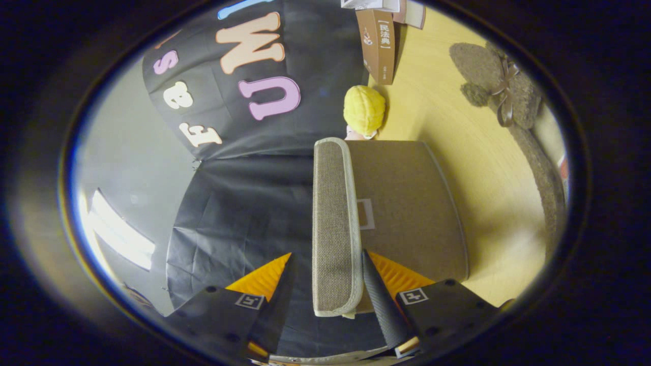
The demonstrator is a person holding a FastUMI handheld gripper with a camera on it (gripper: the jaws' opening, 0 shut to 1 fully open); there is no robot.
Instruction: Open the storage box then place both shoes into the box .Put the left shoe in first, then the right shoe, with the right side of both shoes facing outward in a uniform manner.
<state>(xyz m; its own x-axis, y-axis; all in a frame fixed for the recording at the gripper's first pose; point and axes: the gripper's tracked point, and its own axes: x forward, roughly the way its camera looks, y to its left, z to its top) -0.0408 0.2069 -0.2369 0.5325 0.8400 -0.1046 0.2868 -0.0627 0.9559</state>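
Straddling the lid [333, 223] of the storage box [407, 203], the gripper [325, 284] has its jaws set wide, one finger on either side of the lid's edge; whether either finger presses on the fabric cannot be told. The view is rolled onto its side. The box is a grey-brown woven fabric box with pale piping and a small pale tag on its face, and it sits on a light wooden worktop [457, 127]. Beyond the box, touching or just beside its far end, is a small doll with a yellow knitted hat [364, 109]. Farther beyond the box stands a brown book [379, 43] upright. A fluffy grey-brown shoe [496, 84] with a ribbon bow lies on the worktop, well apart from the box. Black cloth [239, 203] hangs as the booth wall beside the box.
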